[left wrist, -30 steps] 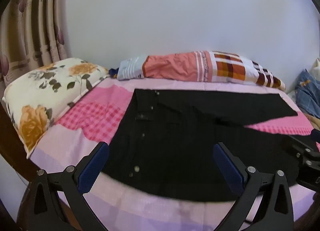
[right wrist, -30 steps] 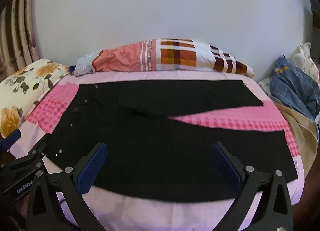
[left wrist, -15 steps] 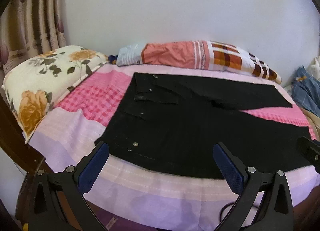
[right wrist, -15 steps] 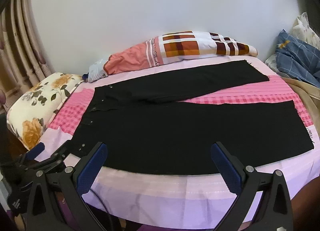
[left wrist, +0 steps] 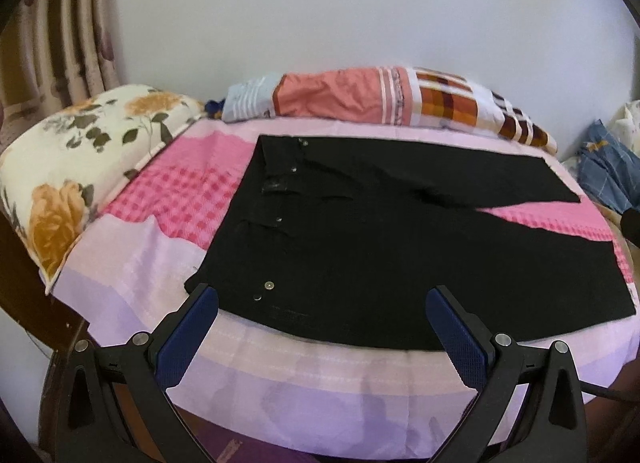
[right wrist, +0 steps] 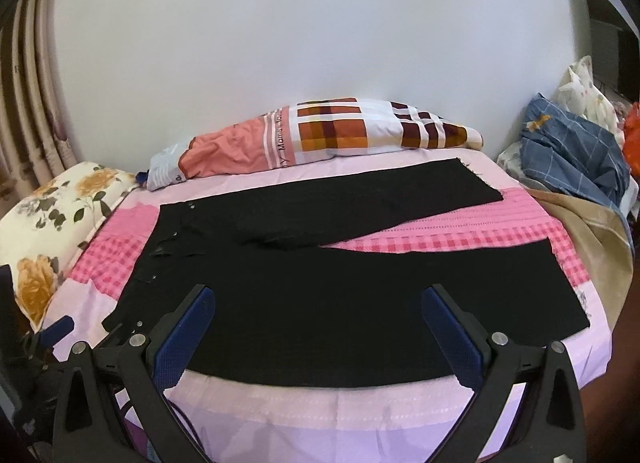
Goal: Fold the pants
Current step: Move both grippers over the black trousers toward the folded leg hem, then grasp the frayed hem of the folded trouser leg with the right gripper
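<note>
Black pants spread flat on the bed, both claws wide open and empty

The black pants [left wrist: 360, 247] [right wrist: 328, 291] fill the middle of both frames, waistband and metal snaps toward the left, the two legs splaying apart toward the right so a wedge of the pink checked bedsheet [left wrist: 188, 199] [right wrist: 440, 243] shows between them. The left gripper [left wrist: 320, 327] sits at the bottom of its frame with its blue pads spread far apart, gripping nothing, just in front of the near waist corner. The right gripper [right wrist: 316, 327] is the same deal over the near leg edge. Floral pillow [left wrist: 76, 167] [right wrist: 52, 223] at left, a plaid-and-salmon pillow [left wrist: 380, 101] [right wrist: 332, 135] along the wall at the back, and a blue checked cloth [right wrist: 576, 159] heaped at the right edge.
</note>
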A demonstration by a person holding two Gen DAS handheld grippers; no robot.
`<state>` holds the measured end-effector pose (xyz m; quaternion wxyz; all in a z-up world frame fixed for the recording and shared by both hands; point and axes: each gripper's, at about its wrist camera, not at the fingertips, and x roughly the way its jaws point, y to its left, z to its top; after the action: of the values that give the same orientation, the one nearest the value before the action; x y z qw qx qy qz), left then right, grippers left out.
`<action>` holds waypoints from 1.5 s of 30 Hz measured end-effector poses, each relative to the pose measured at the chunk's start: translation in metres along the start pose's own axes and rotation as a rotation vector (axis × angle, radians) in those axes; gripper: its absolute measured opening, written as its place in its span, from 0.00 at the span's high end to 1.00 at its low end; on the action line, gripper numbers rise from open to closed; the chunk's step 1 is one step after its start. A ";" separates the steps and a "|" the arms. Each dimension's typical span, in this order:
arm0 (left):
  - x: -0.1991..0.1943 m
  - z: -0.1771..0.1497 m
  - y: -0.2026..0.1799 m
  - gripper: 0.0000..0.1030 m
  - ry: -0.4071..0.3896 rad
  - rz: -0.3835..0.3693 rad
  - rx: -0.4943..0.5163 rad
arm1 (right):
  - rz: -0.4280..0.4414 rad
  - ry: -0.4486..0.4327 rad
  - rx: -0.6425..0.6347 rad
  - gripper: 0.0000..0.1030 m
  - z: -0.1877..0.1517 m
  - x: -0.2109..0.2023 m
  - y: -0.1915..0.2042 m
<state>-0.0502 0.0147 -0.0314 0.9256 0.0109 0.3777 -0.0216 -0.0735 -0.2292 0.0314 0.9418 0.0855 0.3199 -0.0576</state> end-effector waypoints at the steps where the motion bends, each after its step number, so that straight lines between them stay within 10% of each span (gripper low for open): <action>1: 0.004 0.003 0.001 0.00 0.009 -0.016 0.010 | 0.004 -0.005 -0.023 0.00 0.005 0.002 0.002; 11: 0.040 0.053 0.020 0.00 0.002 -0.103 0.084 | -0.028 -0.179 -0.096 0.00 0.055 -0.005 0.009; 17: 0.101 0.094 0.058 0.00 0.026 0.011 0.166 | -0.028 -0.092 -0.116 0.00 0.069 0.023 0.010; 28: 0.249 0.178 0.147 0.01 0.155 -0.065 0.163 | 0.019 0.104 -0.061 0.00 0.060 0.089 0.015; 36: 0.338 0.208 0.159 0.43 0.274 -0.230 0.160 | 0.009 0.220 -0.017 0.00 0.054 0.130 0.011; 45: 0.373 0.221 0.152 0.45 0.319 -0.433 0.148 | -0.016 0.272 -0.027 0.00 0.053 0.152 0.015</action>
<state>0.3780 0.1471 -0.1336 0.8249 0.0008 0.5097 -0.2444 0.0801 -0.2326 -0.0186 0.8904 0.0775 0.4458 -0.0487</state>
